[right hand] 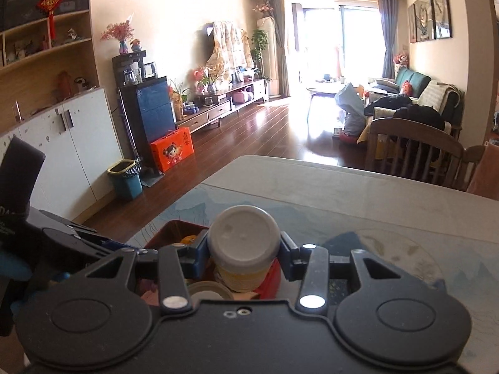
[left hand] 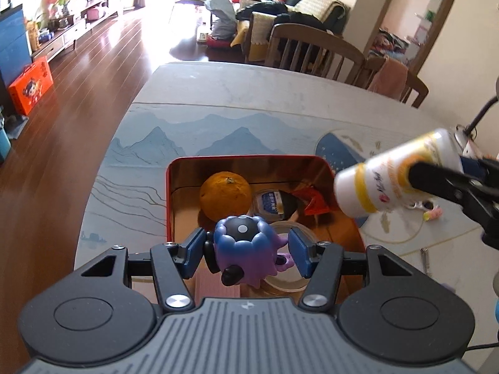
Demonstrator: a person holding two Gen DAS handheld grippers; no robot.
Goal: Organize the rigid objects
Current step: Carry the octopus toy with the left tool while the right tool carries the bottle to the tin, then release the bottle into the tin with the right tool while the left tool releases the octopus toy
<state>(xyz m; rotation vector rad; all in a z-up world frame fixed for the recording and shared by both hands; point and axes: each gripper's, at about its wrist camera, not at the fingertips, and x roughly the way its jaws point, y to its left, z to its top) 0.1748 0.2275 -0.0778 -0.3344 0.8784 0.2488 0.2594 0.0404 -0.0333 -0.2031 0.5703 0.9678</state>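
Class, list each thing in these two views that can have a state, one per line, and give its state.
Left hand-held gripper: shut on the purple toy figure, above the tin.
Right hand-held gripper: shut on the white bottle, lifted off the table.
White bottle: capped, lying tilted in the grip.
Red tin: open, no lid on.
Orange: whole, resting inside the tin.

Home living room, sofa (right hand: 414,85), dining table (right hand: 343,187)
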